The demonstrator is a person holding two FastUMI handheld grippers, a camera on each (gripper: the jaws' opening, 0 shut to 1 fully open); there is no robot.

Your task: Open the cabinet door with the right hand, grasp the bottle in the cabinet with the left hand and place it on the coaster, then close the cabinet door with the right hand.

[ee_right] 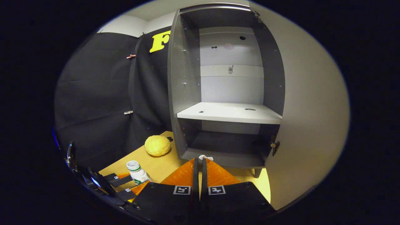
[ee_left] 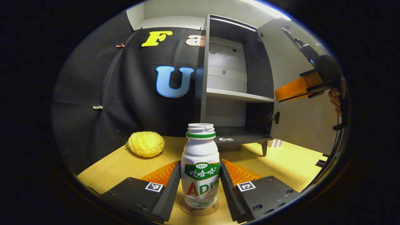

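Left gripper (ee_left: 200, 184) is clamping both fingers on the bottle (ee_left: 200, 168), which is standing upright on the coaster (ee_left: 200, 210) on the table (ee_left: 281, 162); right gripper (ee_right: 199, 175) is sitting closed and empty; cabinet (ee_right: 229, 112) door (ee_right: 309, 125) is standing open; releasing and closing are remaining.

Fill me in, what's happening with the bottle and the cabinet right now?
A person holds a gripper in each hand. The left gripper has its fingers against both sides of the bottle, which stands upright on the coaster on the wooden table. The right gripper is shut and empty, facing the cabinet. The cabinet door is wide open, so closing it remains. A yellow fruit lies beside the cabinet.
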